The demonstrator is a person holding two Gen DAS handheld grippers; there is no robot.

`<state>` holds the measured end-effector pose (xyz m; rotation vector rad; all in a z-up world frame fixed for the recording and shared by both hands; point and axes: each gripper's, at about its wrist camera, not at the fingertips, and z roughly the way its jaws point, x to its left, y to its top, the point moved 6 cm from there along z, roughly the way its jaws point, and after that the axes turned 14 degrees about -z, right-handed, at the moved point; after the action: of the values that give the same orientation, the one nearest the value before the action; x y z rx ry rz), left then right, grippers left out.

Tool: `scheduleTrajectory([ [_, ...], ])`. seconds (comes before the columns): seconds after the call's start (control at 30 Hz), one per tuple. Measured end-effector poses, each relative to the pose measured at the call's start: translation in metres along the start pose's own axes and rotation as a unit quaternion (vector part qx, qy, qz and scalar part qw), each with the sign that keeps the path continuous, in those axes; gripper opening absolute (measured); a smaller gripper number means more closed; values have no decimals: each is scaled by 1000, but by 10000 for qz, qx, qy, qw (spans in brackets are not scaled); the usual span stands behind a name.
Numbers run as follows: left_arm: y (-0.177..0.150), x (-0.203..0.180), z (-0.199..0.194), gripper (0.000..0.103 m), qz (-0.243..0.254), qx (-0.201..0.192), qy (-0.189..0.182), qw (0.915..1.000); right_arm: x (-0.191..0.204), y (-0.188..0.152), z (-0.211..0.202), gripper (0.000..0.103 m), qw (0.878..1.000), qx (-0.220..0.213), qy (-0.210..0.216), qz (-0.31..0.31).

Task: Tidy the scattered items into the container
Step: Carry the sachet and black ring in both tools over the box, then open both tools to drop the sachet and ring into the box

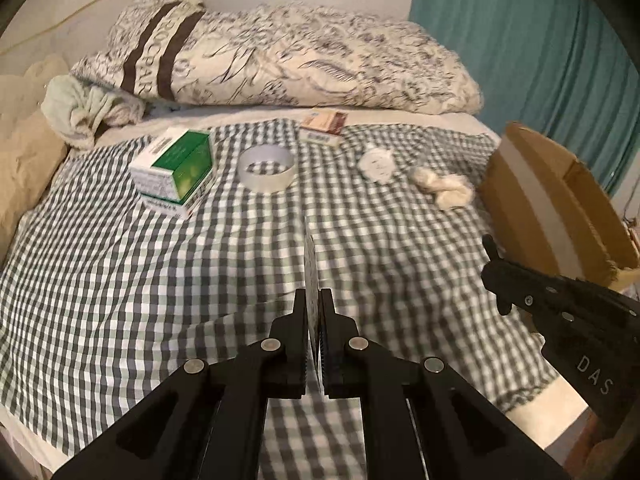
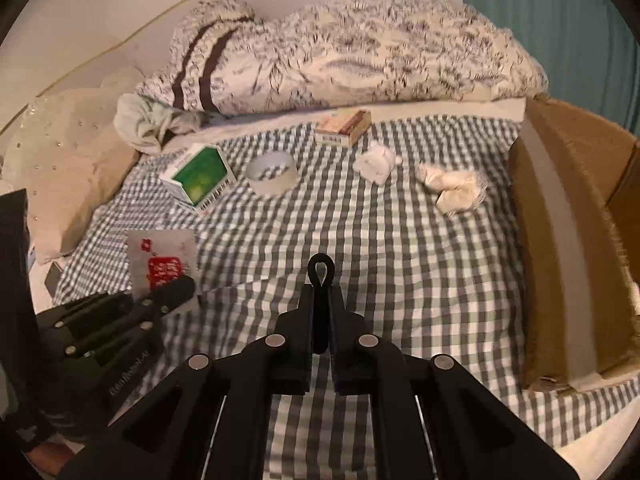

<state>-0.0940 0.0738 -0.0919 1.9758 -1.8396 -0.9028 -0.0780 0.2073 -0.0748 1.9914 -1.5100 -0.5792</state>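
Observation:
My left gripper is shut on a thin silver packet with red print, seen edge-on and flat in the right wrist view. My right gripper is shut on a small black loop-ended object, above the checked cloth. The cardboard box stands at the right. On the cloth lie a green-and-white box, a tape roll, a brown-and-white carton, a white item and a crumpled cream cloth.
A patterned duvet lies along the back of the bed. A pale green cloth and a beige pillow sit at the left. A teal curtain hangs at the right.

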Motion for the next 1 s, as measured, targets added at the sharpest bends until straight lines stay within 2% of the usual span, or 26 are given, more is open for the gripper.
scheduleTrajectory([
  [0.27, -4, -63, -28, 5, 361, -105, -389, 9985, -28, 1, -52, 6, 9996, -222, -138, 63],
  [0.6, 4, -162, -42, 5, 734, -157, -914, 9930, -103, 7, -116, 6, 9955, -558, -703, 317],
  [1.0, 1, -278, -23, 5, 1411, -28, -1459, 9792, -213, -17, -139, 6, 9865, -529, -1250, 914],
])
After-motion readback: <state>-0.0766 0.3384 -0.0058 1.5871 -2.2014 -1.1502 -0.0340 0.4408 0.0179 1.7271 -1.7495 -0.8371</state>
